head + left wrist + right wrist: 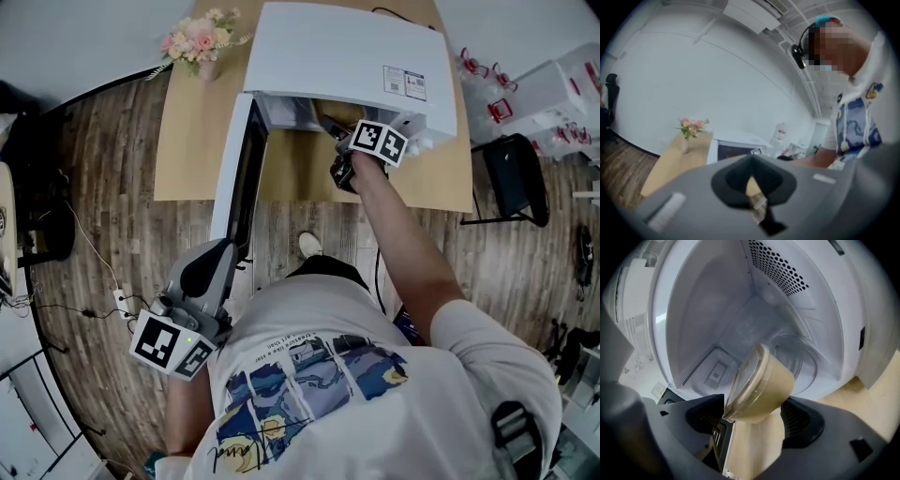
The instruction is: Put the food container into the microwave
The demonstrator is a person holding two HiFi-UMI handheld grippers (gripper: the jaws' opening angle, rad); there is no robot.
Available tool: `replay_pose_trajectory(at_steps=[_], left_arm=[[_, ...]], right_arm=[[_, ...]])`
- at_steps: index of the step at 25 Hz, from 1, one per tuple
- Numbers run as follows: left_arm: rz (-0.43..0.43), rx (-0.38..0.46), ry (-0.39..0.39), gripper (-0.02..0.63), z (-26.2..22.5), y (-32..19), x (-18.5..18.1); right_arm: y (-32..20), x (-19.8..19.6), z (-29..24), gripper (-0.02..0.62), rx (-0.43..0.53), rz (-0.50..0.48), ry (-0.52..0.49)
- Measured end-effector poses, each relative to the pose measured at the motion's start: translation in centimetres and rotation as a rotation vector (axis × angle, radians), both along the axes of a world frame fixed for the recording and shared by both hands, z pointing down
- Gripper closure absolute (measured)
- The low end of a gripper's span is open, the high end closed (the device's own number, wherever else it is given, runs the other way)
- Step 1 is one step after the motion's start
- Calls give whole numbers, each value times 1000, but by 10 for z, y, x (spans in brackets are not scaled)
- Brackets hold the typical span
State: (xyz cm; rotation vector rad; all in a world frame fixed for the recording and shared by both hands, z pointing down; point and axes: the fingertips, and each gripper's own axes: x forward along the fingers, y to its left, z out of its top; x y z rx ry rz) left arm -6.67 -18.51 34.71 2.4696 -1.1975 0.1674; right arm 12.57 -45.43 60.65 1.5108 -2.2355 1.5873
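On wood table (187,141), microwave (347,56) sits w/ door (246,169) swung open. Left gripper (208,258) idle at hip, jaws together, empty. Right gripper (754,427) at cavity mouth, pinching tilted food container (761,385). Step: insertion. Next, prob.: level it, lower onto turntable (808,364), let go.

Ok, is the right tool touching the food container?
Touching. Right gripper view: the food container sits wedged between the right tool's jaws, both pressing its sides.
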Motion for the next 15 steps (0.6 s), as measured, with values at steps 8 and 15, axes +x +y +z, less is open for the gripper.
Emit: replay_pose_trajectory(at_steps=[8,15], left_arm=[[-7,2,-5,598,-1,4,3],[-12,0,-11,598,-1,8,4]], right_arm=[[3,-1,16,268,-158,60,-130],[10,3,23,268,-164,64,-147]])
